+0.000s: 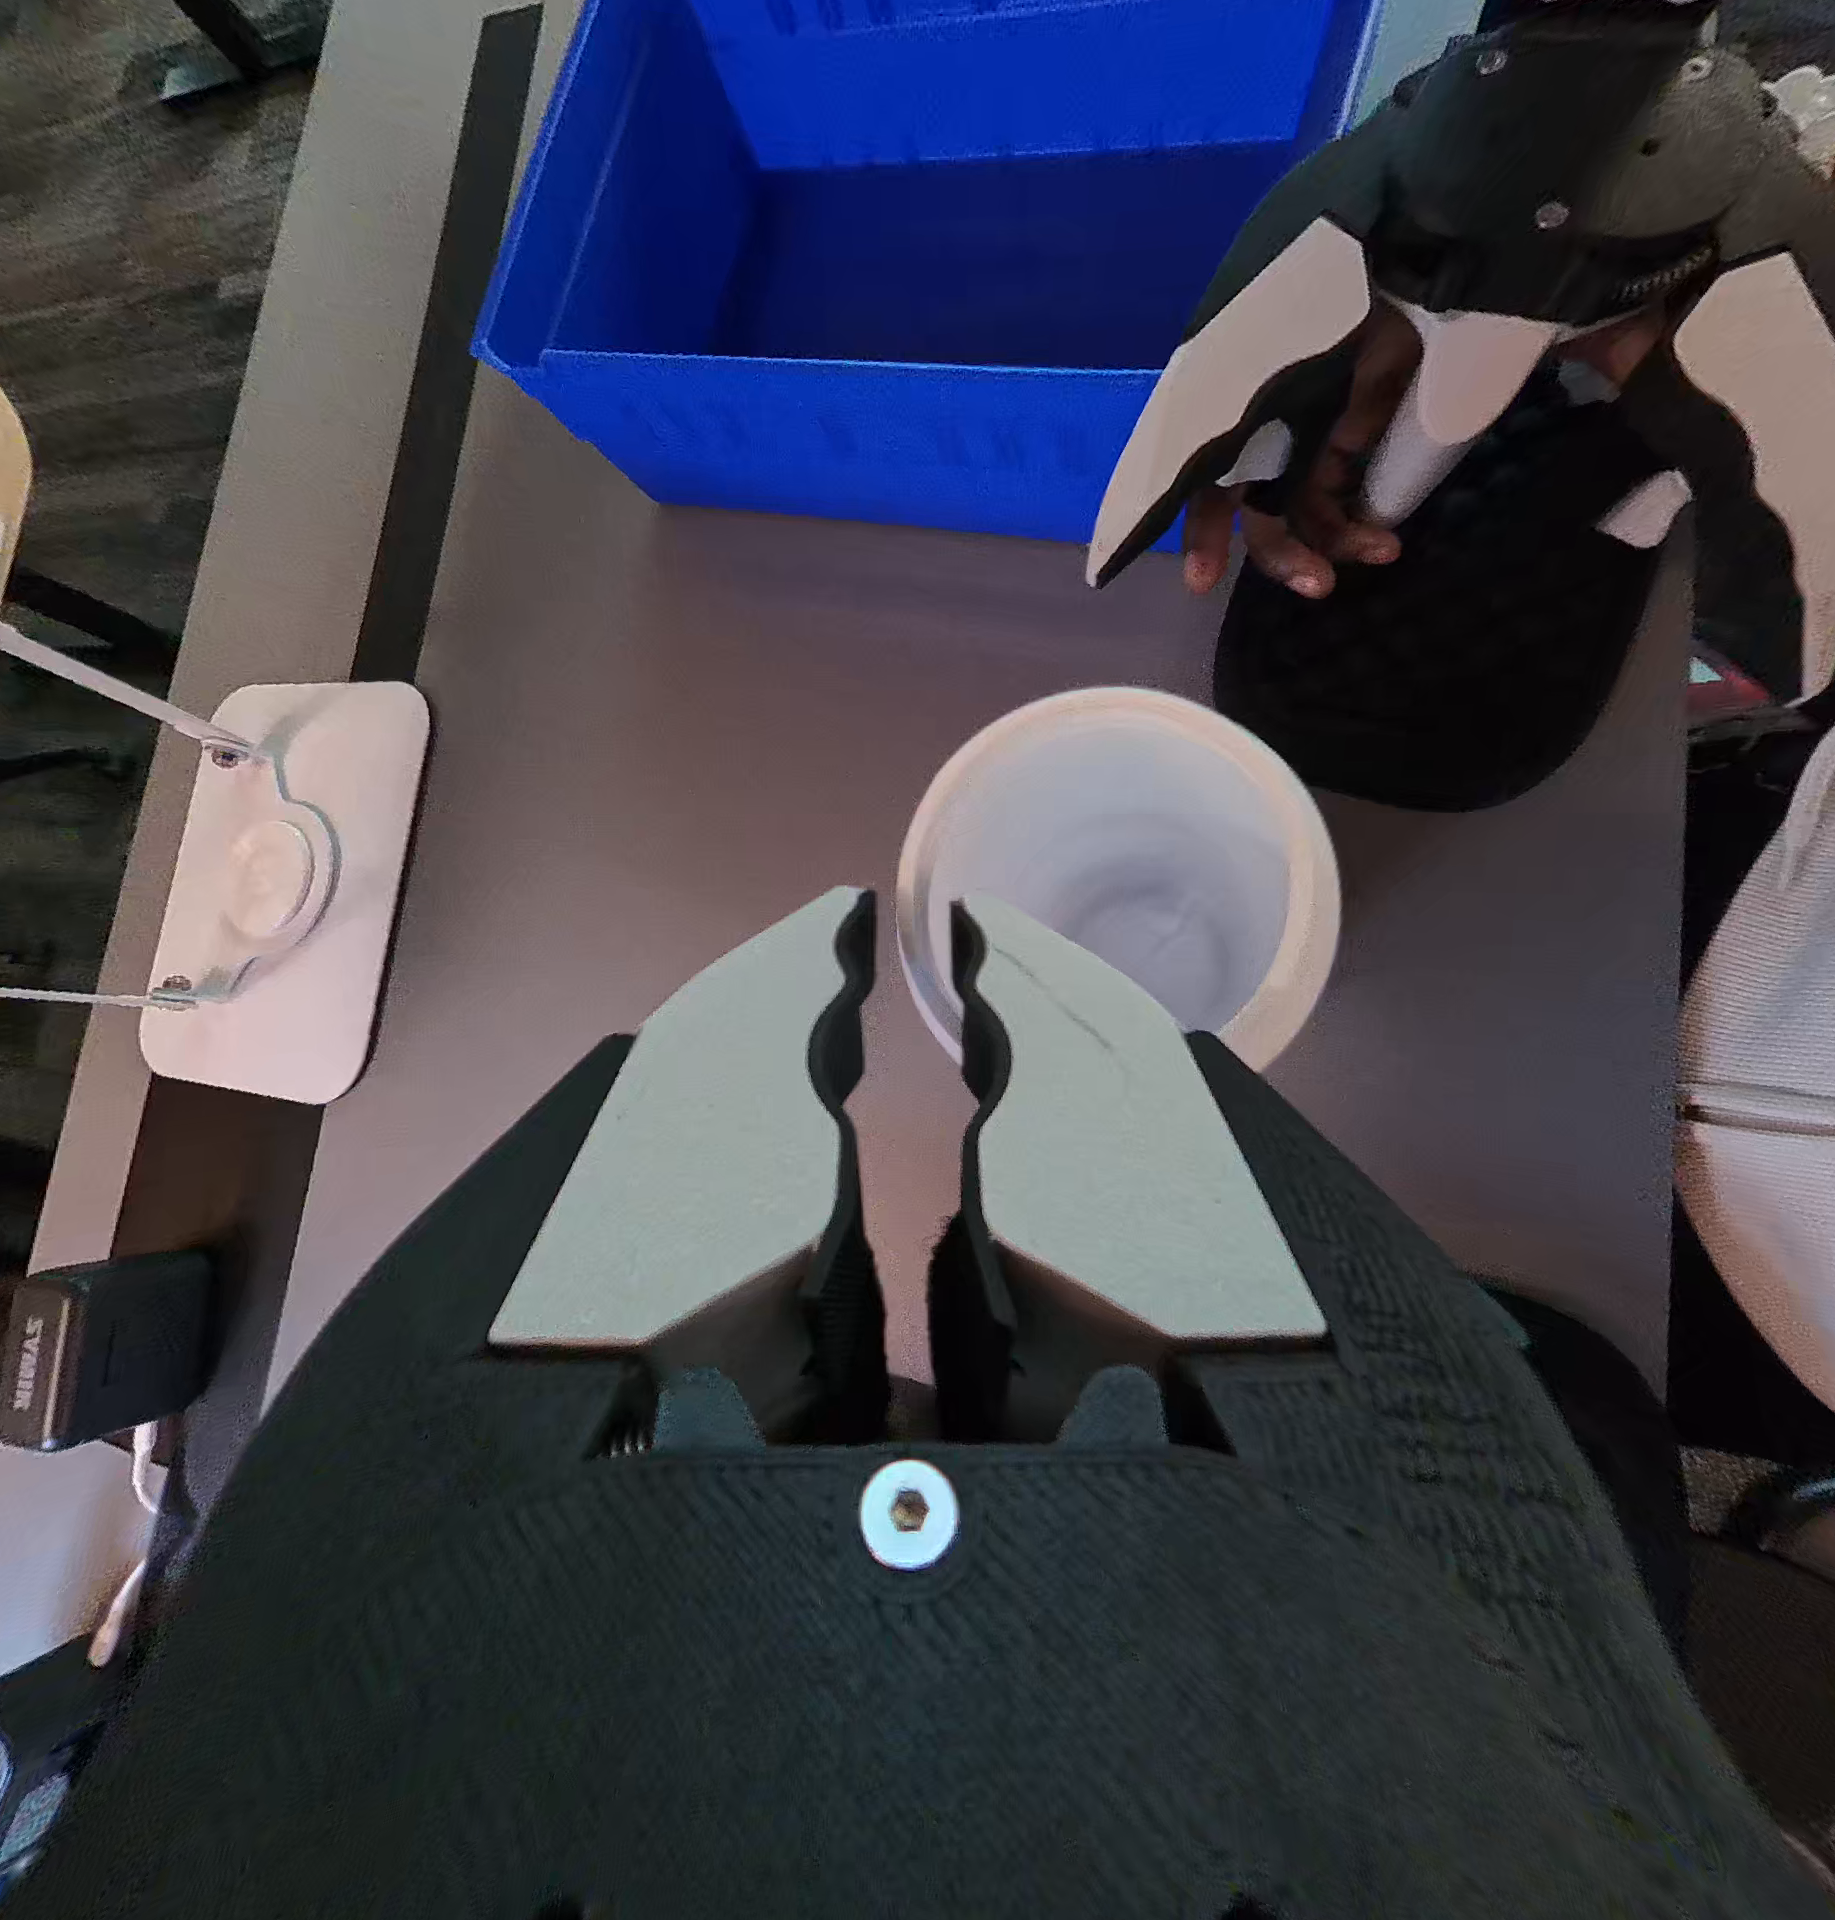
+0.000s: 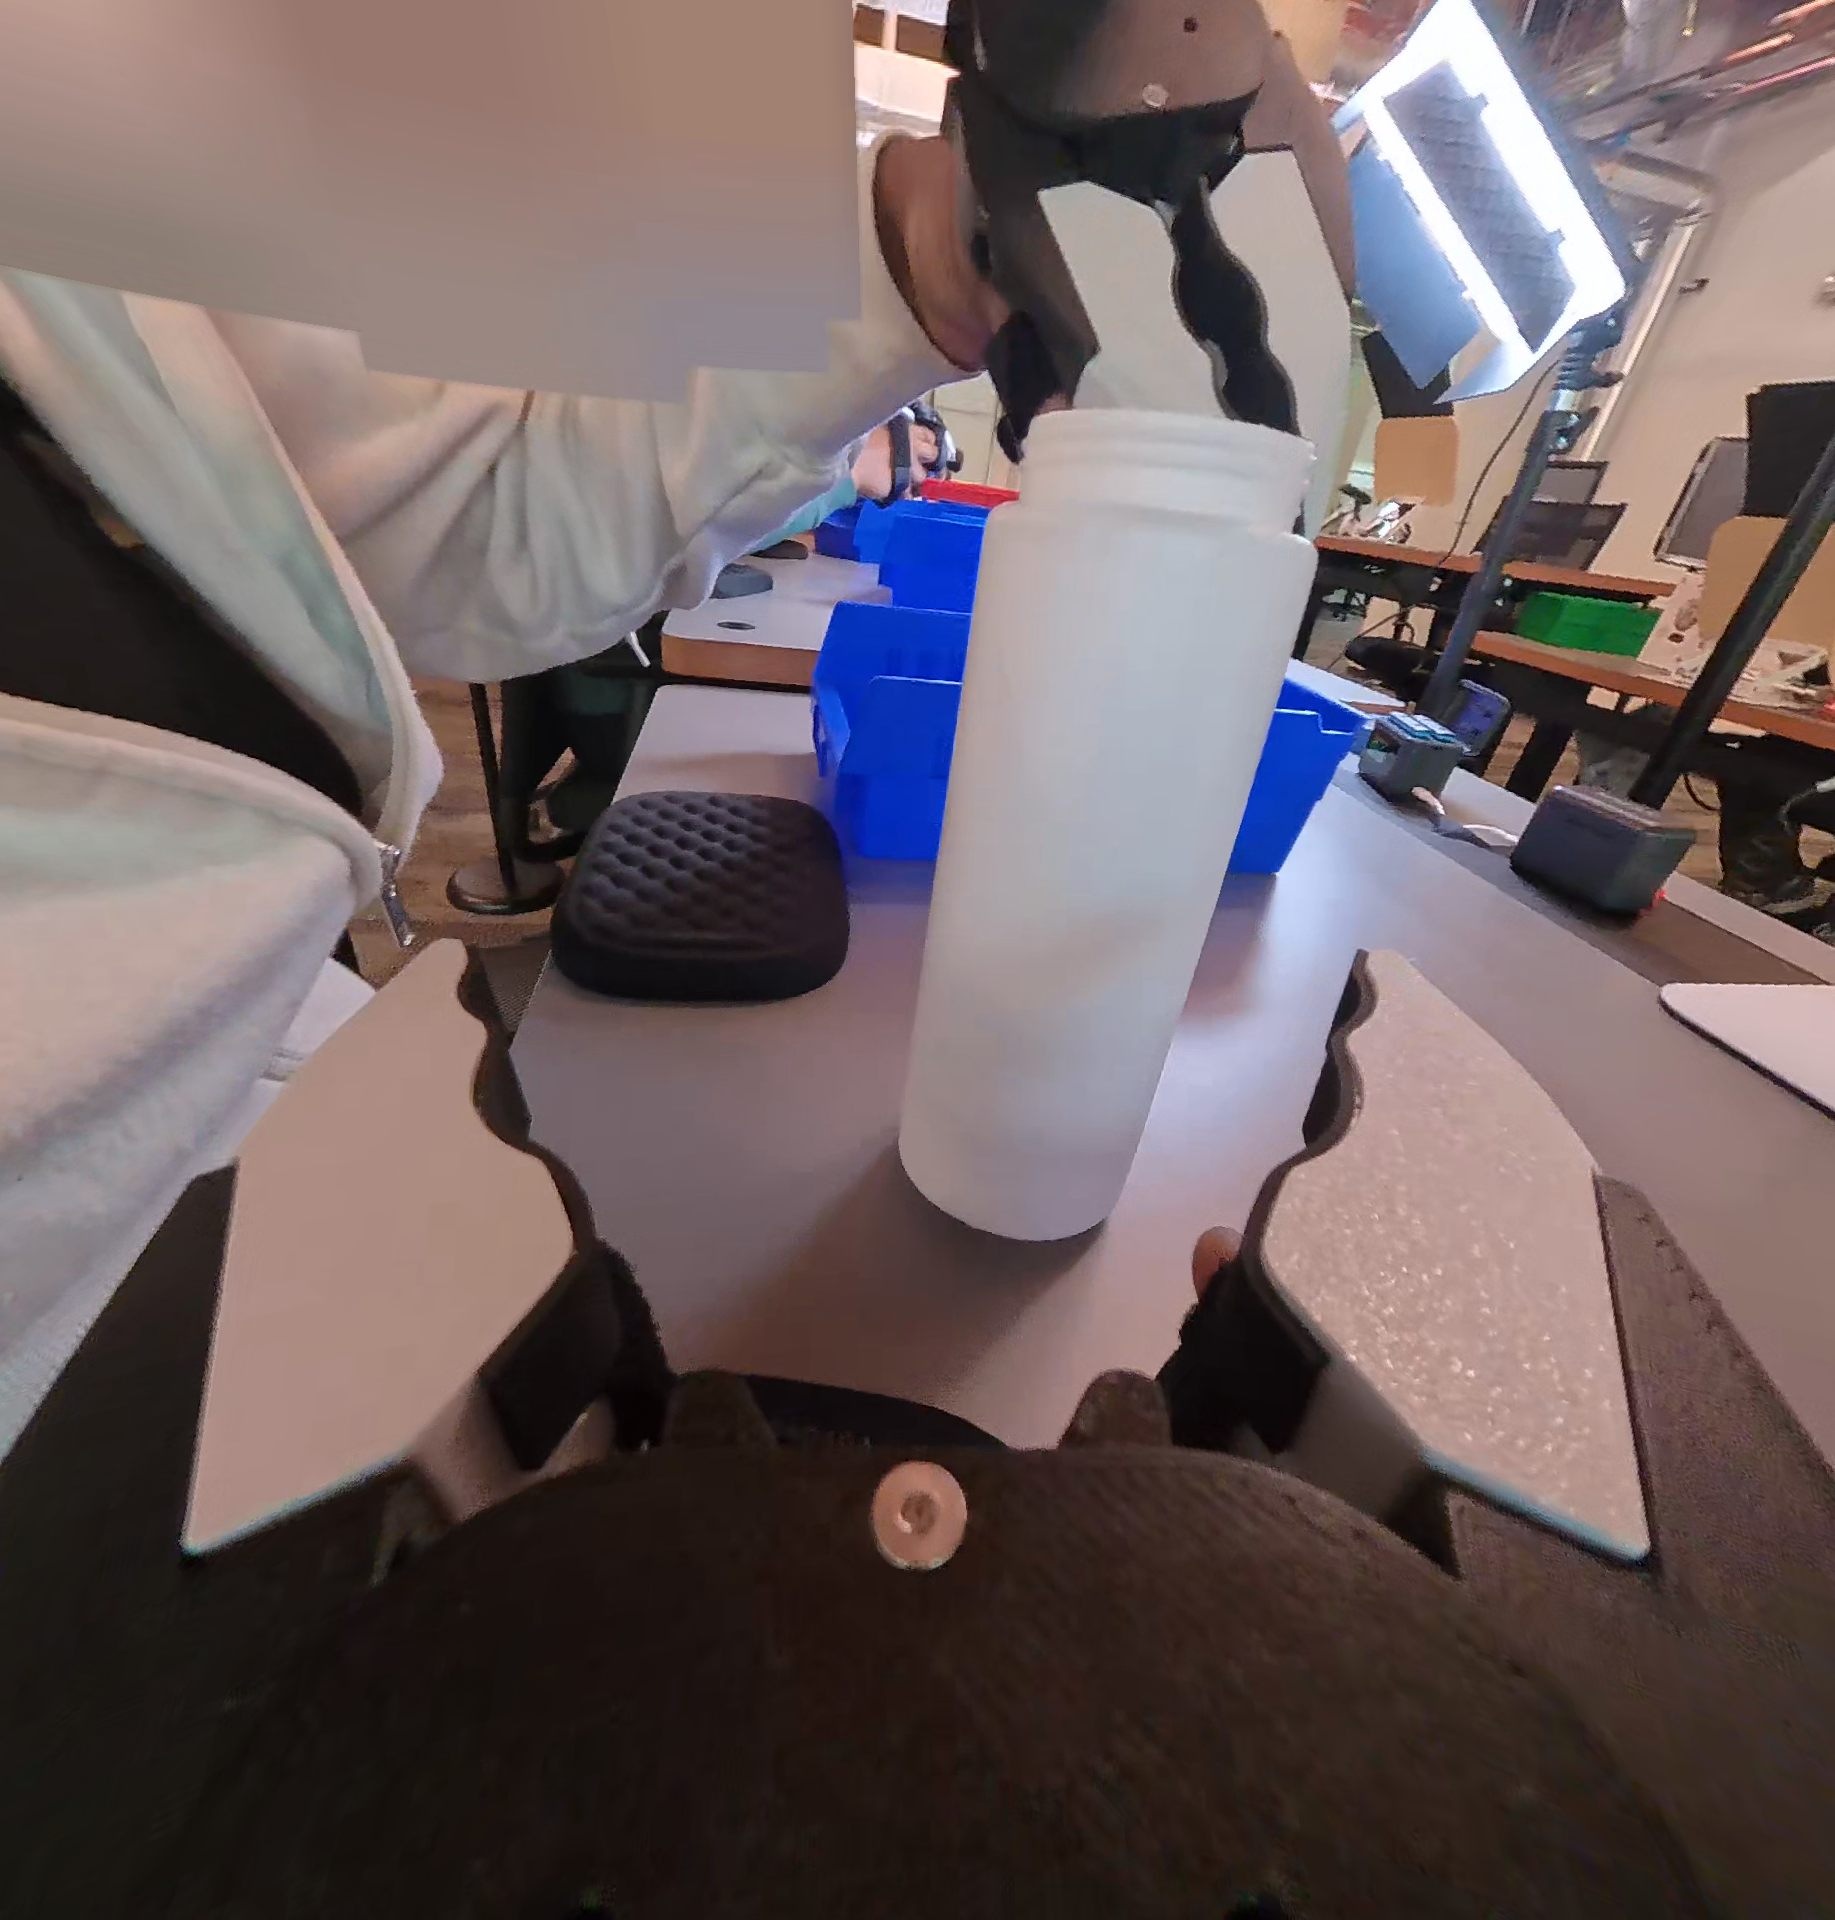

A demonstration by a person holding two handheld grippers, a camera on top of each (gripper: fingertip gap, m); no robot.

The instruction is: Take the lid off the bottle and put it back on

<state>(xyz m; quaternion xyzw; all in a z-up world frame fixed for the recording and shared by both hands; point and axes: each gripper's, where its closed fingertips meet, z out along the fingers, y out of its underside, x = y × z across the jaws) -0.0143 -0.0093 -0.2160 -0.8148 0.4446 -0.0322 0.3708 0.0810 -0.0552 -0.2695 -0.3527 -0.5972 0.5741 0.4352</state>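
A plain white bottle [image 2: 1089,831] stands on a grey worktop [image 2: 767,1143], before bright blue bins [image 2: 892,748] and a black dimple-patterned pad [image 2: 700,899].

Grey table [image 1: 684,644] w/ bottle [image 2: 1089,831], bin [image 1: 892,312], pad [image 2: 700,899]

Bright, even indoor light, with strong wide-angle bending toward the edges of both views.

A glowing rectangular studio light panel [image 2: 1495,177] above and right of the tall white plastic bottle [image 2: 1089,831] burns out to pure white. The bottle's open rim is slightly smeared in the left wrist view. Soft shadows lie on the grey matte tabletop [image 2: 788,1143] at the bottle's foot; straight table edges curve.
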